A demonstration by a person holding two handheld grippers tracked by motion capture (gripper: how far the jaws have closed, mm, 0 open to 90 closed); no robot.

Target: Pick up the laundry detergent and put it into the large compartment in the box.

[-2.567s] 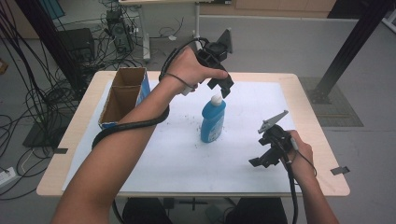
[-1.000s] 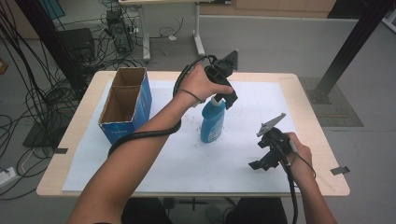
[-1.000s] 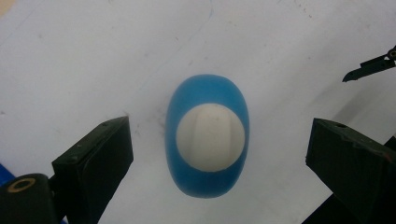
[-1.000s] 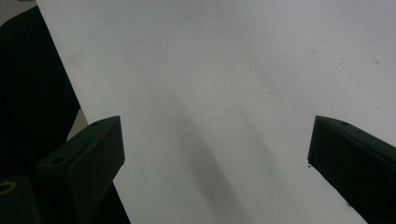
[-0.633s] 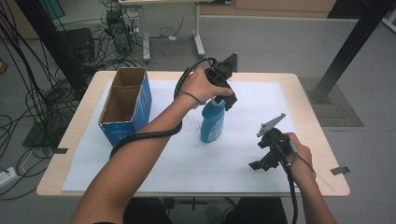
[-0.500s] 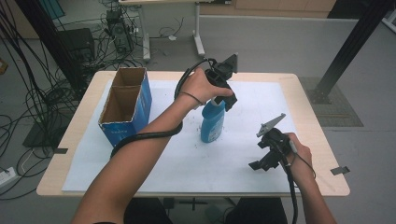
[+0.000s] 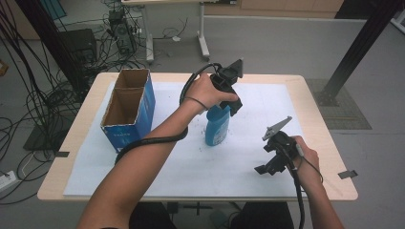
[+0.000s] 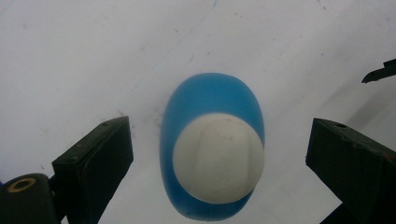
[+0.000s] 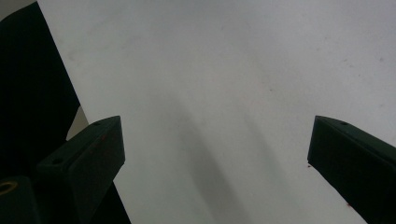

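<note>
A blue bottle (image 7: 217,126) with a white cap (image 8: 218,157) stands upright near the middle of the white sheet (image 7: 181,157). My left gripper (image 7: 229,109) hangs straight above it and points down, open. In the left gripper view the bottle (image 8: 210,98) lies between the wide jaws, and neither pad touches it. My right gripper (image 7: 270,162) is held low over the sheet at the right front, open, with nothing between its fingers (image 9: 88,158).
An open blue cardboard box (image 7: 128,109) stands at the table's left side. The wooden table edge (image 7: 305,102) frames the sheet. Cables and a black post stand on the floor beyond the table.
My left gripper has swung from the far side of the bottle to right over its cap. The bottle and the right gripper have stayed where they were.
</note>
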